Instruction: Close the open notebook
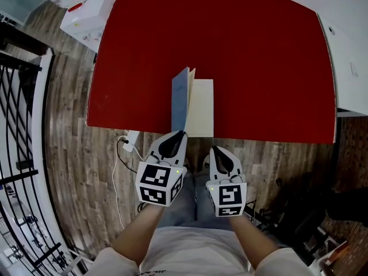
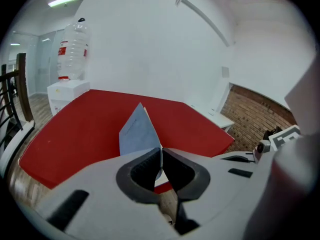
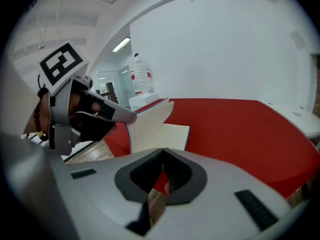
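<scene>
The notebook lies at the near edge of the red table. Its blue cover stands nearly upright, and a cream page lies flat to the right of it. My left gripper is shut on the near edge of the raised cover, which rises straight out from between the closed jaws. From the right gripper view, the lifted leaves tilt over the flat page. My right gripper hovers just off the table's front edge, below the flat page, shut with nothing in it.
A white cabinet with a water bottle stands beyond the table's far left corner. A white counter runs along the right side. A black railing and a white cable are on the wooden floor at the left.
</scene>
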